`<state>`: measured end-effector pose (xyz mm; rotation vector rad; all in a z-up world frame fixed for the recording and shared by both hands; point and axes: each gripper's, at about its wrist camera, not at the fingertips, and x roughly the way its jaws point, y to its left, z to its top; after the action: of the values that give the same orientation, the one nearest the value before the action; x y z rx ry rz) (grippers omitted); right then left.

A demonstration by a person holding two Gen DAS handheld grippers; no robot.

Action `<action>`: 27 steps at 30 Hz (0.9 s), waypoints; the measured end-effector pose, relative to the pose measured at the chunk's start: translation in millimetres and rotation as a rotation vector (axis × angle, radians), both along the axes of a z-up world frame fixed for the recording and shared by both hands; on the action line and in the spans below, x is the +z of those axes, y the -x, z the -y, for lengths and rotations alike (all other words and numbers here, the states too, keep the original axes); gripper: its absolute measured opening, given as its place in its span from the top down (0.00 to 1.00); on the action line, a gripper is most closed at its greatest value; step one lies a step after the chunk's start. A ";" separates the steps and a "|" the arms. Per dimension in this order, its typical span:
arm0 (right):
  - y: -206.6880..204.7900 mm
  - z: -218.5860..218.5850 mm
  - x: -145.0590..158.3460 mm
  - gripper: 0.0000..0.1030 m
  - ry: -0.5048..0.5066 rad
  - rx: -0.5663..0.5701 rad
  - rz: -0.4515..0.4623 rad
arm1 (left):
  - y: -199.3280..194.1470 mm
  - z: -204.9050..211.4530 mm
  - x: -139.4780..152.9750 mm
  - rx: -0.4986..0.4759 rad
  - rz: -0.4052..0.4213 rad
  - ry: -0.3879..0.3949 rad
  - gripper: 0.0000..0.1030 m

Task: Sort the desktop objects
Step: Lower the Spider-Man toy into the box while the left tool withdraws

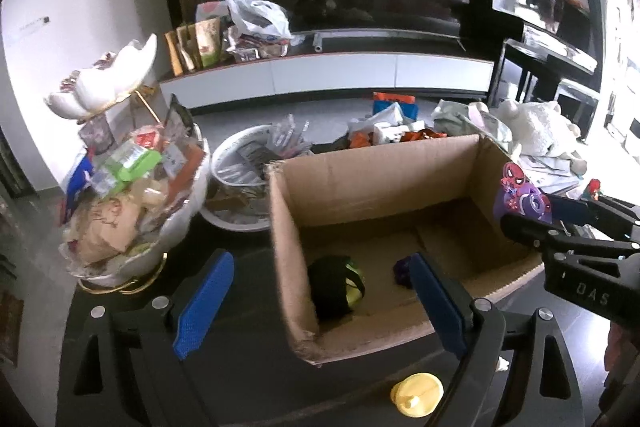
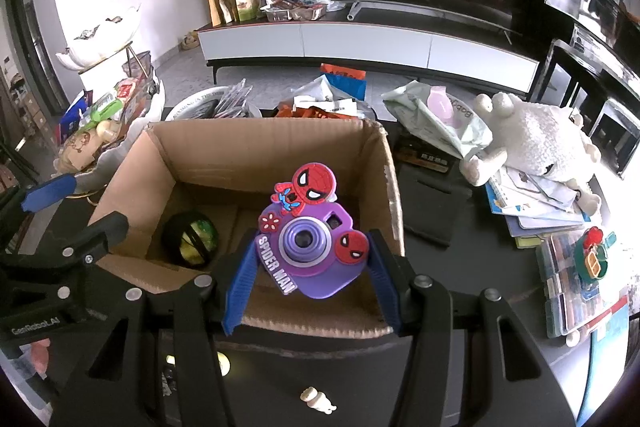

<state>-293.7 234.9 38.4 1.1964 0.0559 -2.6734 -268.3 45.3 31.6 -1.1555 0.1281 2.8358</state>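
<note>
Now, frame centre: right gripper (image 2: 310,263) clamps toy camera (image 2: 310,251) over cardboard box (image 2: 276,143) | left gripper (image 1: 320,301) jaws apart, empty | next: release camera into box

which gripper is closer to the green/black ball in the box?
Left. The left gripper hangs open just above the ball at the box's near corner. The right gripper holds the purple camera toy further along.

Matt corrugated cardboard box (image 2: 276,151), glossy purple plastic toy camera (image 2: 310,251) — fluffy plush toy (image 2: 536,143)
</note>
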 end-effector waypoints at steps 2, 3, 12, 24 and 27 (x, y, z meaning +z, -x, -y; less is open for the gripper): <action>0.5 2.1 -0.4 0.51 0.001 0.003 0.003 | -3.0 3.4 1.0 0.001 -0.003 -0.006 0.15; 0.8 3.2 -0.7 0.51 0.001 0.005 0.004 | -4.6 5.1 1.3 0.002 -0.002 -0.009 0.15; 11.9 18.0 -8.6 0.51 -0.021 0.016 0.027 | -18.0 16.1 -1.5 -0.013 0.011 -0.027 0.04; 28.1 24.4 -28.0 0.51 -0.048 0.007 0.076 | -19.2 9.7 -10.3 -0.091 0.063 -0.055 0.01; 29.2 26.2 -28.8 0.51 -0.060 0.004 0.074 | -20.2 8.2 -13.0 -0.096 0.065 -0.057 0.01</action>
<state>-322.9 208.6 9.6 1.3100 0.1279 -2.6388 -248.1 37.1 18.7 -1.1938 0.0950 2.6975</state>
